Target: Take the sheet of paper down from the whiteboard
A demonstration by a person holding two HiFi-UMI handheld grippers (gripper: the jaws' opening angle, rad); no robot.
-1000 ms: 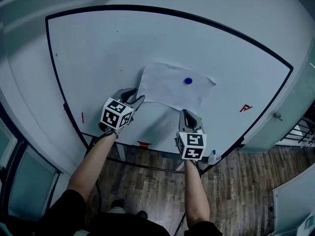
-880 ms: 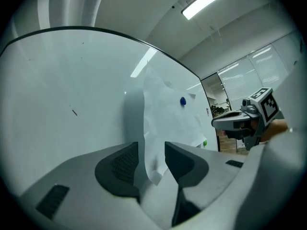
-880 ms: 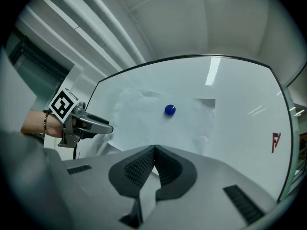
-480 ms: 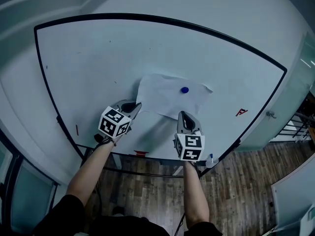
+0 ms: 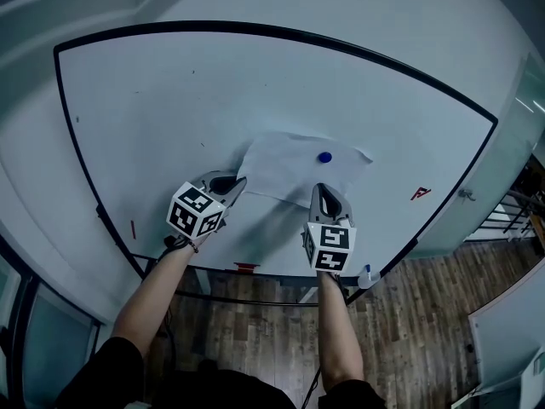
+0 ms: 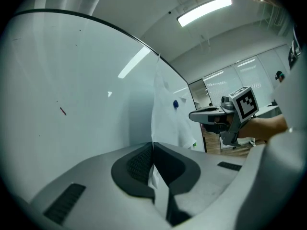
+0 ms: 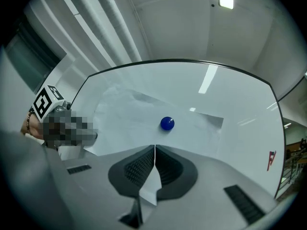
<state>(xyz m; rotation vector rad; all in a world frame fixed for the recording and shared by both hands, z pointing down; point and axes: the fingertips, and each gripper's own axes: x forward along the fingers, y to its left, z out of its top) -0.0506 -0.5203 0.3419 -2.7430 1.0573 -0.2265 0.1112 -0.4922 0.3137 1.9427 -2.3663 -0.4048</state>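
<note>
The board (image 5: 170, 100) is coloured white, and it is edged by a black frame (image 5: 255, 31). The paper (image 5: 281, 164) is coloured white too, and a blue magnet (image 5: 324, 157) is seen on it. A small red mark (image 5: 421, 193) is drawn on the board. The left gripper (image 5: 241, 180) and the right gripper (image 5: 321, 191) are coloured grey, and their pads (image 7: 139, 169) are made dark and bumpy. The left cube (image 5: 197, 211) and the right cube (image 5: 330, 247) are covered with black and white squares. The floor (image 5: 409, 331) is striped in brown wood.
</note>
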